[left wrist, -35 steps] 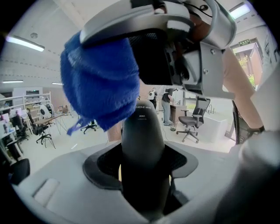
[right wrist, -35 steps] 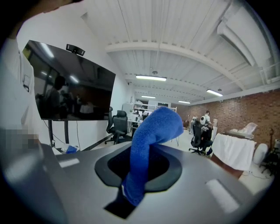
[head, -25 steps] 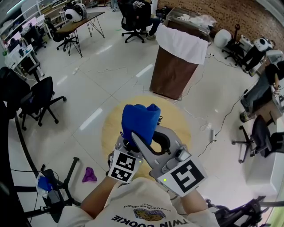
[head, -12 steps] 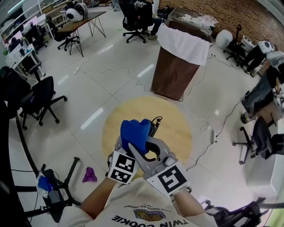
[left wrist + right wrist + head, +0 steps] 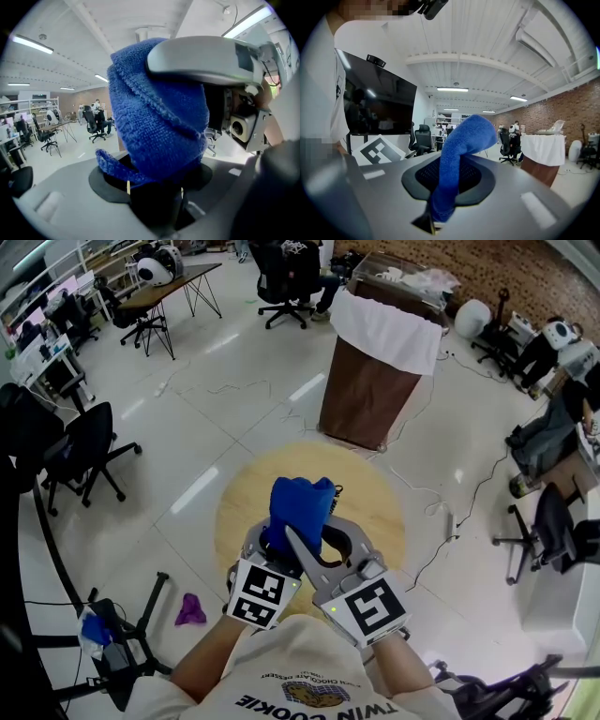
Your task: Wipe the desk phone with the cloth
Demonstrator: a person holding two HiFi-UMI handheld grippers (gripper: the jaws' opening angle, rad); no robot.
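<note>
In the head view a bunched blue cloth point(image 5: 298, 507) is held up over a round wooden table point(image 5: 375, 512) by both grippers, which are pressed close together. My left gripper point(image 5: 270, 542) grips the thick bundle point(image 5: 159, 122) from the left. My right gripper point(image 5: 302, 542) is shut on a thin fold of the same cloth point(image 5: 457, 154). In the left gripper view the right gripper's grey jaw point(image 5: 201, 58) lies over the top of the bundle. A small dark part with a cord point(image 5: 330, 495) peeks out beside the cloth; the rest of the phone is hidden.
A brown bin with a white liner point(image 5: 375, 371) stands beyond the table. Black office chairs point(image 5: 89, 451) stand at the left and a purple rag point(image 5: 190, 610) lies on the floor. Cables point(image 5: 441, 521) run over the floor at the right.
Both grippers and the cloth dipped toward me, then moved back out a little. The right gripper drew closer to the left one. Both grips on the cloth stayed.
</note>
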